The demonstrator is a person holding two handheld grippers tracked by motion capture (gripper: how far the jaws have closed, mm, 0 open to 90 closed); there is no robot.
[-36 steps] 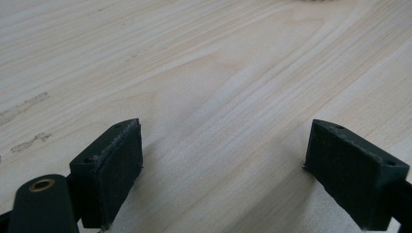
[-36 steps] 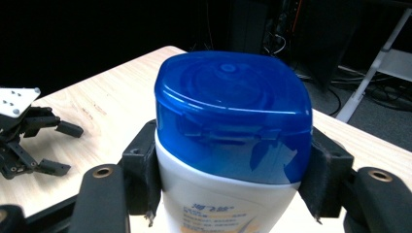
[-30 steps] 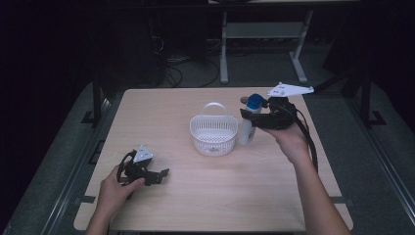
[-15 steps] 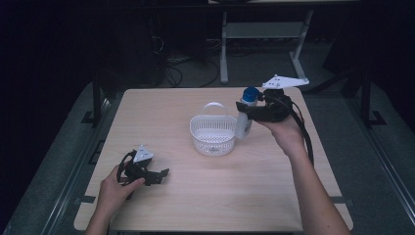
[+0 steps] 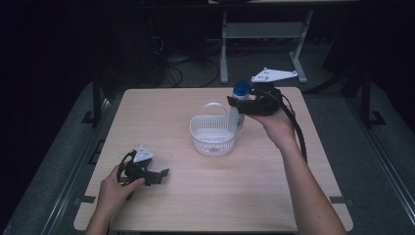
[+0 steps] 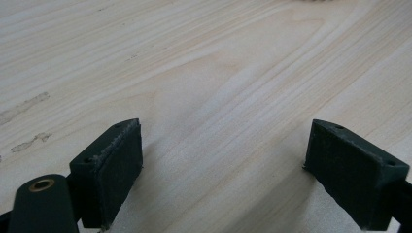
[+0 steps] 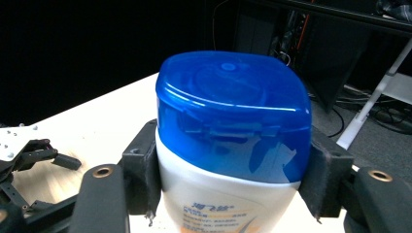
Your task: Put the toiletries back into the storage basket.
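Observation:
A white bottle with a blue cap (image 5: 238, 108) hangs upright just above the right rim of a white perforated basket (image 5: 211, 139). My right gripper (image 5: 238, 105) is shut on the bottle just under its cap; in the right gripper view the pads (image 7: 142, 171) press both sides of the bottle (image 7: 233, 145). My left gripper (image 5: 160, 176) rests on the table near the front left, jaws open. In the left gripper view its pads (image 6: 111, 165) stand wide apart over bare wood with nothing between them.
The wooden table (image 5: 161, 112) has free room around the basket. The basket's handle (image 5: 215, 106) stands upright at its back. Beyond the far edge are a white table frame (image 5: 259, 29) and cables (image 5: 181, 63) on the dark floor.
My right gripper has lifted the bottle and carried it left, from beside the basket's right side to over its right rim. The left gripper has stayed put.

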